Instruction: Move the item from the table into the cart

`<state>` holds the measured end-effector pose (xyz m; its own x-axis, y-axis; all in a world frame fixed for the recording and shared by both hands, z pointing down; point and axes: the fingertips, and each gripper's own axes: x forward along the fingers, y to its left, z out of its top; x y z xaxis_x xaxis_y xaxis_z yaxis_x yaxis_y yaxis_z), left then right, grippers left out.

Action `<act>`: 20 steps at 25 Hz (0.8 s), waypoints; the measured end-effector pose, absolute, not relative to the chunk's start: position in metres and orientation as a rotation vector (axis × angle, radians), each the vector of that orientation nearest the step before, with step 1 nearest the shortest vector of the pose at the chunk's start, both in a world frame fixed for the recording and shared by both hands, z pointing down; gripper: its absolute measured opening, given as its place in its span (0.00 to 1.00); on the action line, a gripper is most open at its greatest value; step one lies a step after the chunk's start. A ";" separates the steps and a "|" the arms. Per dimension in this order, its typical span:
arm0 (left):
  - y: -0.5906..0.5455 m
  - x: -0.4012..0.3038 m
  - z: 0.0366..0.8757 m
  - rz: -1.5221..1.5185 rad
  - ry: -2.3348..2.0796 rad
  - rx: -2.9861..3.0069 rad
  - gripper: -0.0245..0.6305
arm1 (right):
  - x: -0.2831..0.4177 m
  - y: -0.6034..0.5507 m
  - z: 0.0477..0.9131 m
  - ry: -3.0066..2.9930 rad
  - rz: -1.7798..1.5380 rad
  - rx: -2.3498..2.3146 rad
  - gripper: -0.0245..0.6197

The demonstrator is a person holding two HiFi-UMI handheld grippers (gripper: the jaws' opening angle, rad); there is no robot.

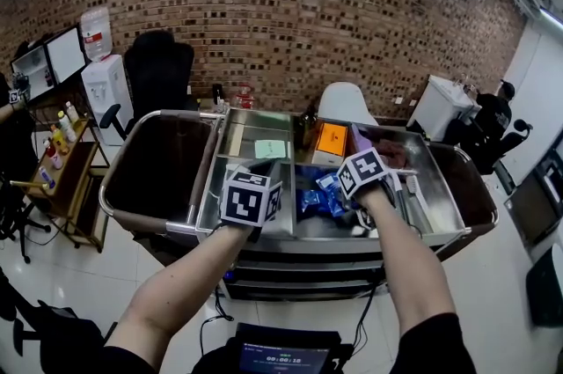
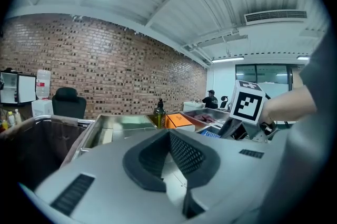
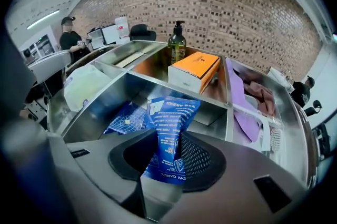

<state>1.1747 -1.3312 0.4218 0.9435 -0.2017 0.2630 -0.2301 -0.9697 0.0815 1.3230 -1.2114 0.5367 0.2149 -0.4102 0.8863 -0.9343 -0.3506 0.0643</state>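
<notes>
Two tongs reach over the cart [image 1: 413,233] in the head view. My left tongs [image 1: 251,187] sit near its front rim, out of the way. My right tongs [image 1: 364,172] tip down over the middle compartment [image 1: 303,227], where other blue packets [image 1: 313,203] already lie, so like goes with like.

In the left gripper view, my left tongs [image 2: 169,157] are pressed together with nothing between them. I judge them idle because one hand is enough for so light a load.

In the right gripper view, my right tongs [image 3: 169,159] pinch the blue packet [image 3: 171,128] by one end, so the rest of it points ahead of the jaws toward the compartment floor. The orange box [image 3: 192,70] and green bottle [image 3: 177,42] stand one bay back, clear of it. The packet is not yet let go, and I reckon parting the jaws here should drop it among the others.
</notes>
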 end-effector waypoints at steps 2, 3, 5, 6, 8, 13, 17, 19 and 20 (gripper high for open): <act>-1.333 1.177 0.423 0.386 -0.326 2.986 0.05 | 1.325 -1.213 0.541 -1.199 1.084 1.840 0.22; -1.334 1.177 0.424 0.386 -0.323 2.986 0.05 | 1.326 -1.212 0.543 -1.174 1.083 1.822 0.22; -1.333 1.179 0.427 0.390 -0.318 2.983 0.05 | 1.328 -1.210 0.547 -1.129 1.093 1.795 0.22; -1.333 1.179 0.428 0.392 -0.317 2.981 0.05 | 1.327 -1.210 0.549 -1.117 1.104 1.791 0.23; -1.333 1.179 0.430 0.390 -0.315 2.978 0.05 | 1.322 -1.210 0.552 -1.114 1.128 1.801 0.23; -1.338 1.180 0.436 0.381 -0.307 2.983 0.05 | 1.321 -1.215 0.562 -1.098 1.129 1.795 0.23; -1.336 1.177 0.436 0.382 -0.296 2.983 0.05 | 1.319 -1.214 0.562 -1.066 1.129 1.779 0.26; -1.334 1.178 0.437 0.383 -0.292 2.983 0.05 | 1.322 -1.211 0.560 -1.043 1.107 1.752 0.28; -1.333 1.179 0.438 0.383 -0.293 2.982 0.05 | 1.324 -1.210 0.560 -1.034 1.090 1.738 0.29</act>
<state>1.1794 -1.3333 0.4379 0.9493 -0.1755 0.2609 -0.2060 -0.9740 0.0942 1.3235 -1.2102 0.5596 0.2886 -0.2118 0.9337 -0.9213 -0.3269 0.2106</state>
